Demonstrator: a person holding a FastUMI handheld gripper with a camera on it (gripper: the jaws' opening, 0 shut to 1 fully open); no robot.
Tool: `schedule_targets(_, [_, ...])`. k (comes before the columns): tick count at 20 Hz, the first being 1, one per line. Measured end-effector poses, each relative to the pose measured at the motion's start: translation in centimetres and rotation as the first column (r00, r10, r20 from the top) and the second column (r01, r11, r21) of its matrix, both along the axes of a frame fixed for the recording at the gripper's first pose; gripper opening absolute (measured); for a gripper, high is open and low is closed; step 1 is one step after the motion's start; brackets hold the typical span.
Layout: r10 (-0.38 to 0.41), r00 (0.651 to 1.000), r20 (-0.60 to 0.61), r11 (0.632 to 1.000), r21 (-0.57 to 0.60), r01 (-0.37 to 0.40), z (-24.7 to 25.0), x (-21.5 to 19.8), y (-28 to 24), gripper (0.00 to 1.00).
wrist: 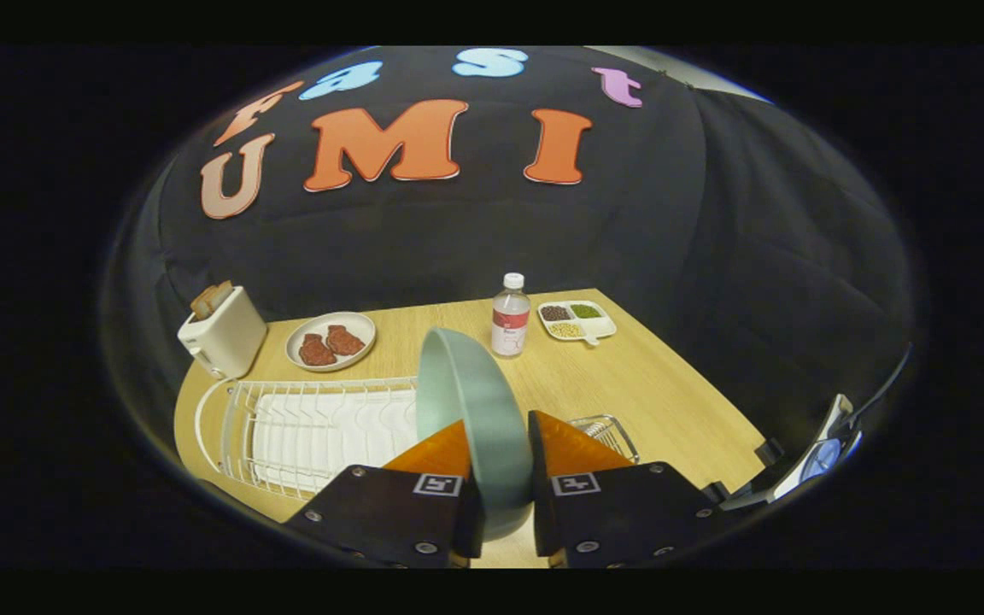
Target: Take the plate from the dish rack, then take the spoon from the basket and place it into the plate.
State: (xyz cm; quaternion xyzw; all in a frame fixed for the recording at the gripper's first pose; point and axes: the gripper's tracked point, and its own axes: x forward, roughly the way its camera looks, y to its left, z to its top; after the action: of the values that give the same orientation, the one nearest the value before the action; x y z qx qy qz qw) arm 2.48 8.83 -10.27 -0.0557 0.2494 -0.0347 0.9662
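Green plate (468, 401) — pinched between fingers (441, 453)

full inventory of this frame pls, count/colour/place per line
plate: 1, pale green, on edge between the fingers, above the dish rack
dish rack: 1, white wire, left of the fingers
basket: 1, wire, just past the right finger
toaster: 1, white, bread in its slot, far left table edge
meat dish: 1, light, two reddish pieces, beyond the rack
bottle: 1, clear, white cap, beyond the plate
divided tray: 1, white, three fillings, right of the bottle
table: 1, light wood
gripper: 1, shut on the plate
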Motion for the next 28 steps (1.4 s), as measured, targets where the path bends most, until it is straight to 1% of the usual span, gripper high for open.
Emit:
schedule_targets(6, [-0.013, 1.000, -0.023, 0.994, 0.106, 0.016, -0.7, -5.0, -0.2, 0.24])
schedule_targets(14, [-0.015, 0.997, -0.082, 0.970, 0.242, 0.035, -3.4, -11.3, 0.6, 0.24])
schedule_targets(23, [-0.022, 0.983, -0.181, 0.928, 0.361, 0.087, -9.3, -16.9, 1.5, 0.24])
schedule_targets(28, [-0.007, 0.967, -0.253, 0.899, 0.422, 0.117, -13.7, -18.1, 2.4, 0.24])
